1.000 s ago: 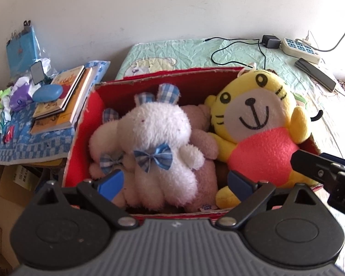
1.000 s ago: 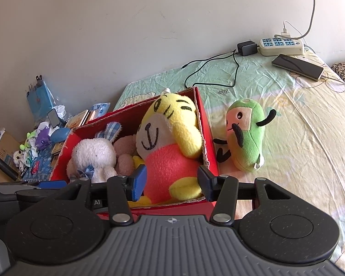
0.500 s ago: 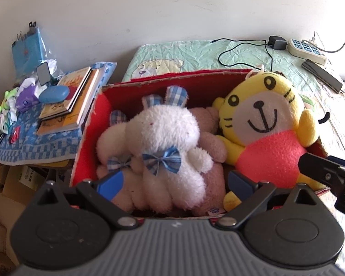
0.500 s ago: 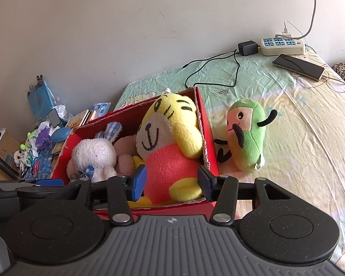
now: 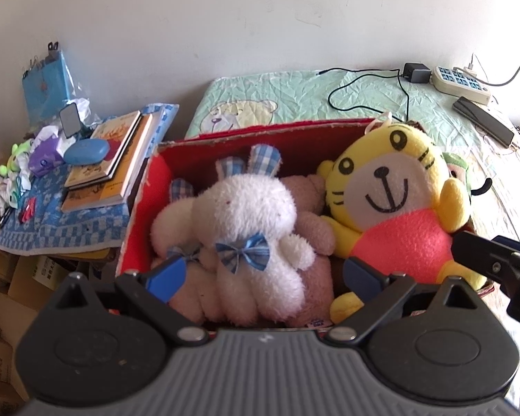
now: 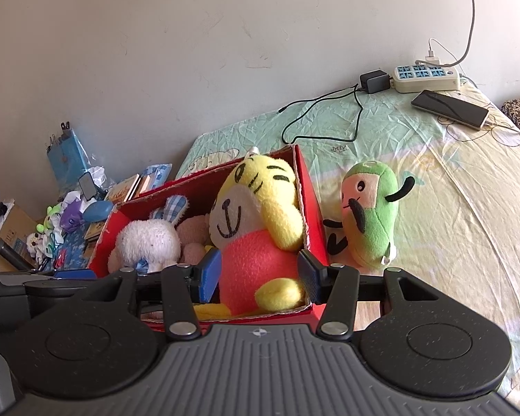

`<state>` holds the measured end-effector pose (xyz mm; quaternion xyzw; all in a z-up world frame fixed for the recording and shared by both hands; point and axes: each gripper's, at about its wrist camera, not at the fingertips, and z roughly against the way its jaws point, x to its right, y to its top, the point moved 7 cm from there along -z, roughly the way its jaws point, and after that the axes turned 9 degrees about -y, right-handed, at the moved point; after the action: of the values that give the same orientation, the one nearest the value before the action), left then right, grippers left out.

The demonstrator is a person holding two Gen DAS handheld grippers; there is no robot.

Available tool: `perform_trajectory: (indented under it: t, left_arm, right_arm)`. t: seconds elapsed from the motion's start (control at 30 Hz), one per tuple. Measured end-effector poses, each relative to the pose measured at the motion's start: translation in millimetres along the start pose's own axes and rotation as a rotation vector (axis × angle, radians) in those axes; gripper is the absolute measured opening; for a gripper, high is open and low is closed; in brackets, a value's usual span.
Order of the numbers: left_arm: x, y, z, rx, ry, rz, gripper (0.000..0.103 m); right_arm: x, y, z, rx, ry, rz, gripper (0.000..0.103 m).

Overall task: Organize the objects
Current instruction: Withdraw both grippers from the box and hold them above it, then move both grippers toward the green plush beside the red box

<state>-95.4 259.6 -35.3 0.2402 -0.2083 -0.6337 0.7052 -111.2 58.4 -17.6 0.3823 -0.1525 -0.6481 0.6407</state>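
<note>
Pink plush [image 5: 312, 222] largely hidden behind white rabbit [image 5: 246, 215]; green plush [image 5: 462, 170] mostly concealed by yellow tiger [image 5: 398, 201]. Book titles [image 5: 104, 145] too small to read.

A: You've got a white power strip [image 6: 425, 77] against the wall on the bedsheet [image 6: 468, 208], black charger [image 6: 374, 82] plugged in beside it?

B: Yes, black cable [image 6: 324, 118] looping off it. Your phone [image 6: 449, 108] lies just in front of the strip.

A: Left side?

B: Stacked books [image 5: 114, 163] on a blue checked cloth [image 5: 52, 228], blue case [image 5: 86, 151] on top, blue bag [image 5: 46, 86] against the wall.
</note>
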Motion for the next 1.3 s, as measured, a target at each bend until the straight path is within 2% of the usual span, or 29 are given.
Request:
perform_trajectory:
  t: [0.6,1.03,1.3]
  left_arm:
    - [49.3,12.9,4.8,0.008,-0.071,-0.008,0.097]
    - [113.6,23.6,7.2,0.047,-0.122,-0.046,0.095]
    - [156.2,32.8,20.0,0.133,-0.18,-0.1,0.095]
  right_arm:
    - [45.3,17.0,6.9,-0.005,0.042,-0.056,0.052]
    - [106.2,30.4,-0.9,-0.057,0.055,-0.104,0.051]
    - [151.4,39.2,-16.0,-0.107,0.09,-0.185,0.051]
